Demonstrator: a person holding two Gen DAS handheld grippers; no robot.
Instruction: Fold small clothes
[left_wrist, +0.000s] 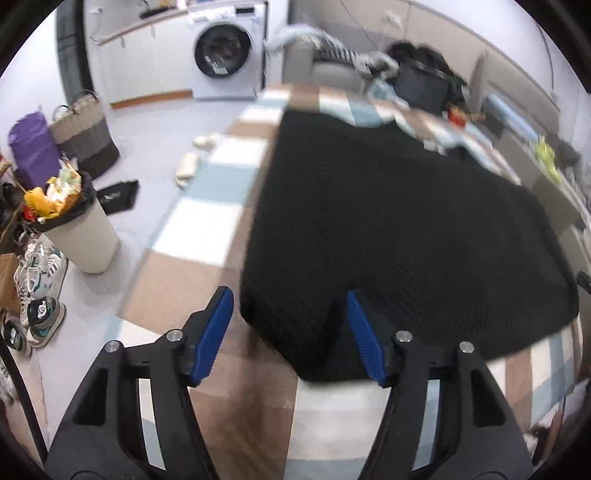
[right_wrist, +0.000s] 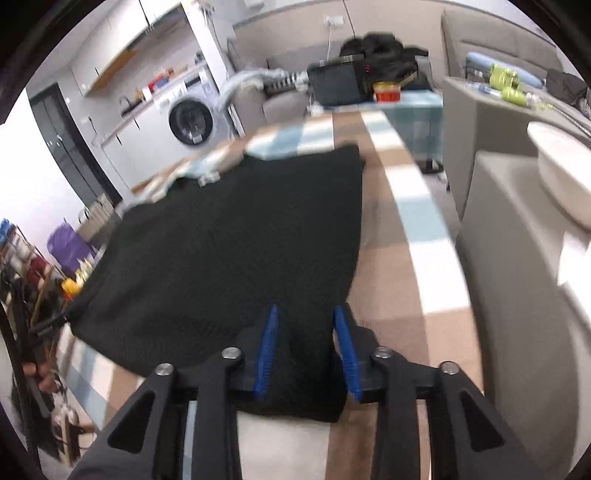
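A black knit garment (left_wrist: 388, 229) lies spread flat on a table with a checked brown, white and blue cloth (left_wrist: 207, 229). My left gripper (left_wrist: 290, 301) is open, its blue pads on either side of the garment's near left corner. In the right wrist view the same garment (right_wrist: 236, 240) fills the middle. My right gripper (right_wrist: 304, 317) has its pads (right_wrist: 267, 350) on both sides of the near right corner, with a gap still between them, so it is open around the cloth.
A full bin (left_wrist: 79, 225), shoes (left_wrist: 37, 291), a woven basket (left_wrist: 86, 136) and a washing machine (left_wrist: 225, 51) stand on the floor to the left. Dark clothes and a black box (right_wrist: 336, 86) sit at the table's far end. A grey sofa (right_wrist: 524, 266) stands to the right.
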